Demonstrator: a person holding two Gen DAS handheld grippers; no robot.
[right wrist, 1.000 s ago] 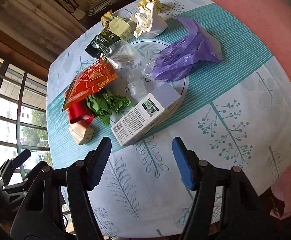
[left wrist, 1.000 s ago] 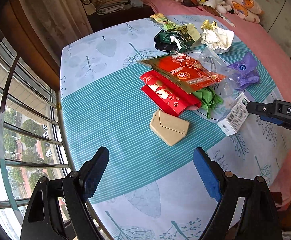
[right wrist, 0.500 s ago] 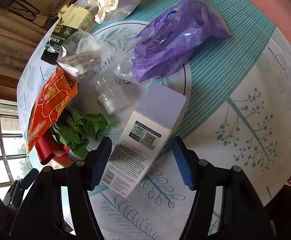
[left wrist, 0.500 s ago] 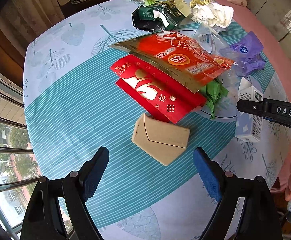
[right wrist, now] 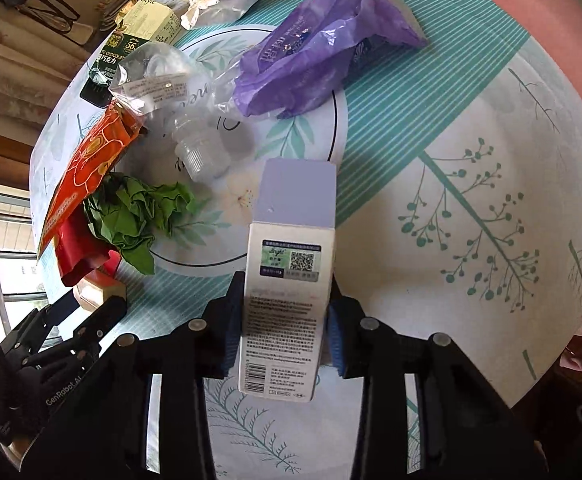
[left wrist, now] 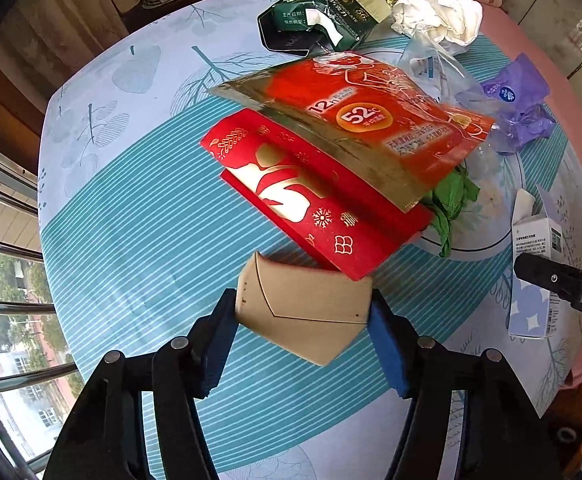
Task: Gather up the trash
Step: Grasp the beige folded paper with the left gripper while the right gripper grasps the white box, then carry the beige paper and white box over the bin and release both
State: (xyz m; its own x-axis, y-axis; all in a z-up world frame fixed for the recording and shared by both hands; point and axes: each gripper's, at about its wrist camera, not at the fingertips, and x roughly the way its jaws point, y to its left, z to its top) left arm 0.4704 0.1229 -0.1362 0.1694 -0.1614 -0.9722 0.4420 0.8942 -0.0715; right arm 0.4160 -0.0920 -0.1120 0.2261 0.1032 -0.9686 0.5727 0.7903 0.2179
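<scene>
My left gripper is shut on a flattened tan cardboard piece at the near side of the trash pile. Just beyond it lie a red envelope and an orange-red foil pouch. My right gripper is shut on a white and lilac carton box, which also shows in the left wrist view. Crumpled green paper, a clear plastic bottle and a purple plastic bag lie ahead of the box.
The trash lies on a round table with a teal striped cloth. A dark green chocolate box, crumpled white paper and a clear bag lie at the far side. Window bars stand left; a pink bed lies right.
Both grippers have moved forward and closed. The left one now grips the tan cardboard piece; the right one now grips the carton box, which has turned lengthwise between the fingers.
</scene>
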